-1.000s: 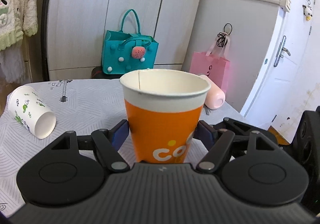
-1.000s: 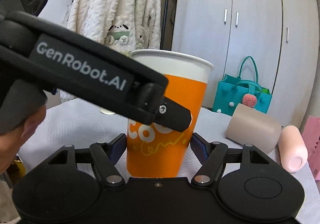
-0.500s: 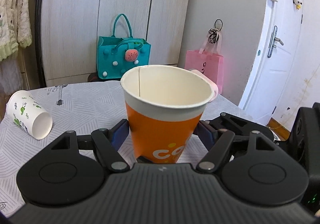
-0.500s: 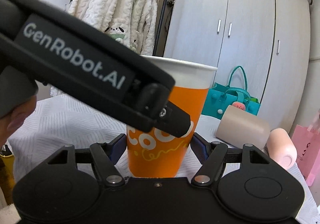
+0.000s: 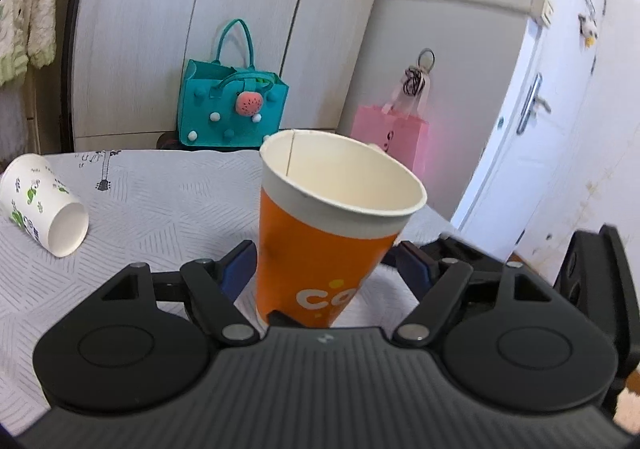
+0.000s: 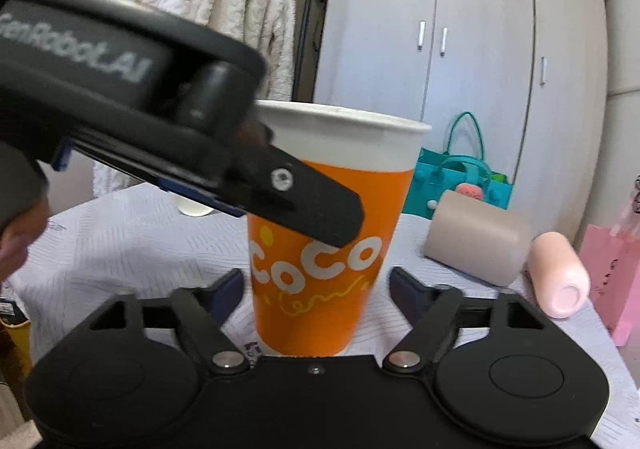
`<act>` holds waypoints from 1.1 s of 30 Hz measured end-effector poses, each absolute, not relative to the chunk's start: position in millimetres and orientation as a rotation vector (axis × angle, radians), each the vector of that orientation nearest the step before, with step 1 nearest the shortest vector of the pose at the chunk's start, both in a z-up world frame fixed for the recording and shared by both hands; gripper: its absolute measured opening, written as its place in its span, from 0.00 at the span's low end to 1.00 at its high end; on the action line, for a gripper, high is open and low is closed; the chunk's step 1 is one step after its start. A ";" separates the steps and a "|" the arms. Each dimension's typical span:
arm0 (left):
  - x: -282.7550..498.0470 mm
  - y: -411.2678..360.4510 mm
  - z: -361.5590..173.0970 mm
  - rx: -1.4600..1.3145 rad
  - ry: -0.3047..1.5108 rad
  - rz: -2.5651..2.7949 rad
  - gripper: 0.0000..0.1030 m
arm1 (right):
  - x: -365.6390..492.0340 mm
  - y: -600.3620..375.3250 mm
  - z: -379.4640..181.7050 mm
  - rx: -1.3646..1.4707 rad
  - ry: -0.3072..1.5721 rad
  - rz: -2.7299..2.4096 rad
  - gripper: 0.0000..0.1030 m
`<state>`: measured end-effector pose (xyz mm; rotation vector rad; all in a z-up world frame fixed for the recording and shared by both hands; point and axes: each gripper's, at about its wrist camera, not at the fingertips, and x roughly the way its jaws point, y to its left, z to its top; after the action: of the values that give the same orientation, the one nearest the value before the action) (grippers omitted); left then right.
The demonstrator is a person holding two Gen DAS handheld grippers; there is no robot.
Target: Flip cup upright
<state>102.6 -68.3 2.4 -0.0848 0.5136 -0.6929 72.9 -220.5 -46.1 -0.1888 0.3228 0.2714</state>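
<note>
An orange paper cup with a white rim [image 5: 320, 249] stands mouth up on the grey tablecloth, between the fingers of both grippers. My left gripper [image 5: 326, 269] is open, its blue pads a little apart from the cup's sides. My right gripper [image 6: 316, 285] is also open around the same cup [image 6: 320, 273], with gaps on both sides. The left gripper's body [image 6: 132, 97] crosses the upper left of the right wrist view, one finger [image 6: 312, 209] in front of the cup.
A white cup with green prints [image 5: 44, 205] lies on its side at the table's left. A beige cup [image 6: 476, 245] and a pink cup [image 6: 558, 281] lie on their sides to the right. A teal bag [image 5: 230, 109] and a pink bag [image 5: 390, 137] stand behind the table.
Both grippers' fingers have spread off the cup. The left gripper has lifted and tilted, so its camera looks down into the cup. The cup stays upright.
</note>
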 end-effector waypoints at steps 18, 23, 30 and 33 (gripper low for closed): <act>32.6 -36.1 34.2 -0.021 0.438 -0.378 0.96 | 6.3 -247.0 10.3 -0.075 0.399 0.072 1.00; 20.4 -29.2 38.8 -0.040 0.493 -0.355 1.00 | -10.5 -246.7 21.3 -0.091 0.416 -0.009 1.00; -5.0 -26.9 46.7 0.005 0.512 -0.280 1.00 | -34.5 -256.7 40.9 -0.048 0.438 -0.029 1.00; -13.4 -22.8 51.9 -0.009 0.532 -0.277 1.00 | -42.7 -256.0 47.6 -0.053 0.453 -0.040 1.00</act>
<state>-13.4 -22.8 51.9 -0.0094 0.5325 -0.2769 -42.7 -256.0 47.6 -0.0529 0.4527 -0.0405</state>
